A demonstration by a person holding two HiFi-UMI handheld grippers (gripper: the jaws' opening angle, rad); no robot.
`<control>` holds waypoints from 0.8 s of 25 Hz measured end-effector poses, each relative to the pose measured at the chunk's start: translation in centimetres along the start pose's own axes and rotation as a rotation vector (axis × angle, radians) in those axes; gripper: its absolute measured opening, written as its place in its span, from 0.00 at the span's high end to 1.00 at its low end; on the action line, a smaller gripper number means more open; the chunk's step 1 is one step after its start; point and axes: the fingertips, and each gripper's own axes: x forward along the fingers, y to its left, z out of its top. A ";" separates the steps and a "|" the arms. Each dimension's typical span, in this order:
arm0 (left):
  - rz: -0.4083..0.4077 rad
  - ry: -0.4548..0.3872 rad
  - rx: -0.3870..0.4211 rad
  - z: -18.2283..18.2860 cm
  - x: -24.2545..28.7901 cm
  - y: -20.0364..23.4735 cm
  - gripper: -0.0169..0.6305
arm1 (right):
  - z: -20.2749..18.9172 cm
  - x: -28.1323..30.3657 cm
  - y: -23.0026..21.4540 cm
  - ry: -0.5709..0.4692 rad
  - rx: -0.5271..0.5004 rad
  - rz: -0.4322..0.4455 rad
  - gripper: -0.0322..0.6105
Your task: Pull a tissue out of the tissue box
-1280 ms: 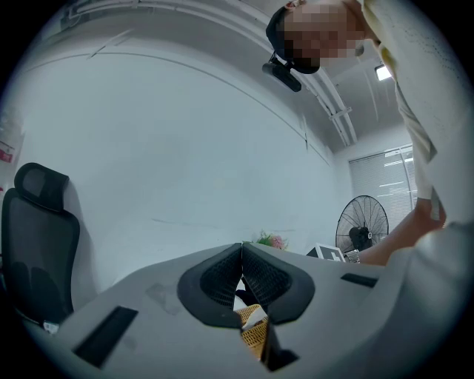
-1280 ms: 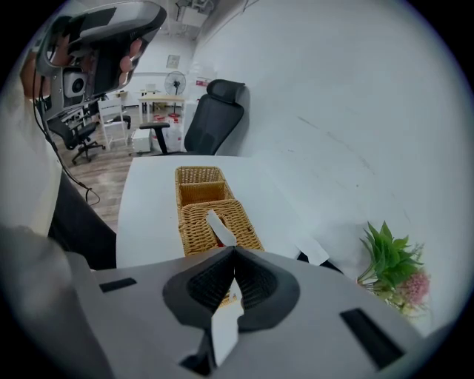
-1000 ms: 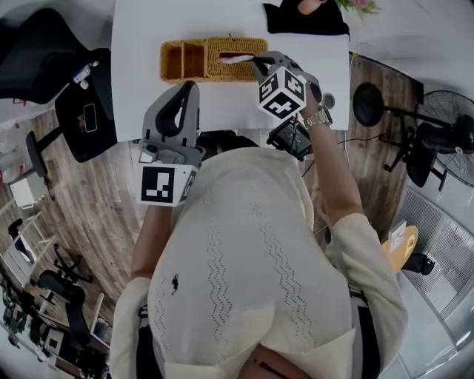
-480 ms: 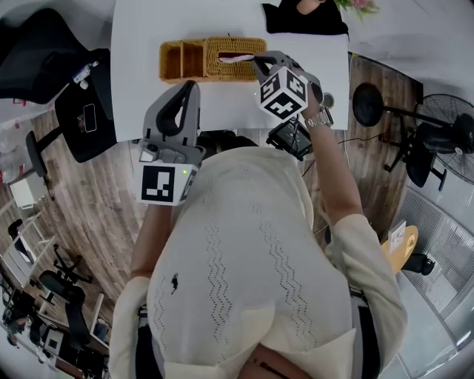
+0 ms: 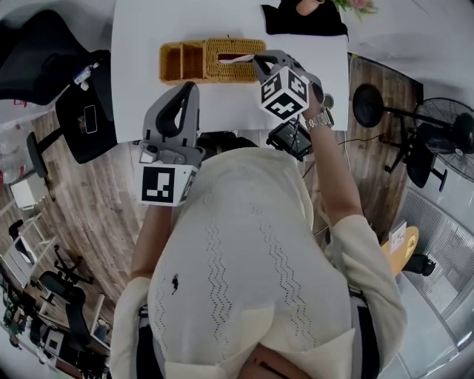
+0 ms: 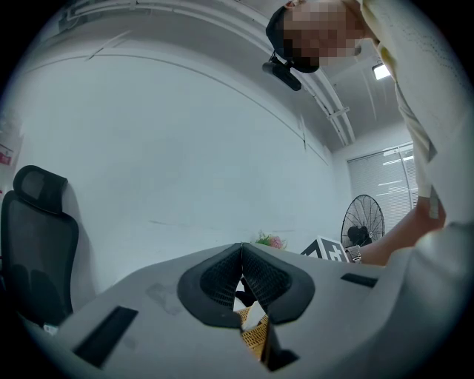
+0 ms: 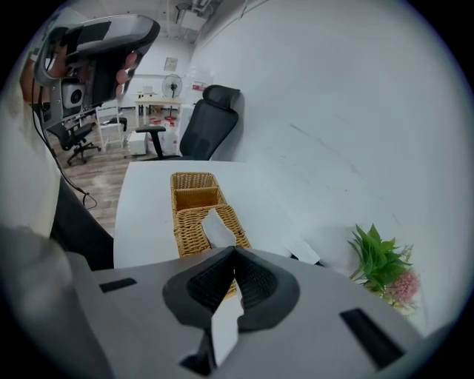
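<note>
A wicker tissue box (image 5: 222, 68) lies on the white table (image 5: 148, 29), joined to an open wicker compartment (image 5: 181, 61) on its left. A white tissue (image 5: 238, 58) stands out of the box's slot. My right gripper (image 5: 257, 61) hangs just over the box's right end, shut on the tissue. In the right gripper view a strip of tissue (image 7: 224, 329) shows between the closed pads of the right gripper (image 7: 235, 252), and the tissue's peak (image 7: 217, 228) rises from the box (image 7: 194, 235). My left gripper (image 5: 190, 89) is held back near the table's front edge, shut and empty (image 6: 241, 248).
A black bag (image 5: 307, 18) lies at the table's far right. A black office chair (image 5: 44, 44) stands left of the table, and a floor fan (image 5: 452, 141) to the right. A green plant (image 7: 381, 259) sits beyond the box in the right gripper view.
The right gripper's marker cube has turned and shifted slightly to the right; its jaws stay on the tissue. The left gripper has not moved.
</note>
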 end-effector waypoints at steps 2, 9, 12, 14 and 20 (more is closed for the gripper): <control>0.001 0.000 0.000 0.0 0.0 0.1 0.95 | 0.1 0.0 -0.2 0.000 0.002 -0.003 0.95; -0.001 -0.001 0.003 0.0 0.2 0.0 0.95 | 0.2 -0.4 -0.7 -0.009 0.003 -0.017 0.95; -0.003 0.000 0.005 0.0 0.2 0.0 0.95 | 0.3 -0.4 -0.8 -0.010 0.004 -0.021 0.95; -0.004 0.000 0.006 0.0 0.3 0.0 0.95 | 0.4 -0.5 -0.9 -0.011 0.005 -0.024 0.95; -0.006 0.000 0.009 0.0 0.2 0.1 0.95 | 0.7 -0.7 -1.1 -0.024 0.019 -0.037 0.95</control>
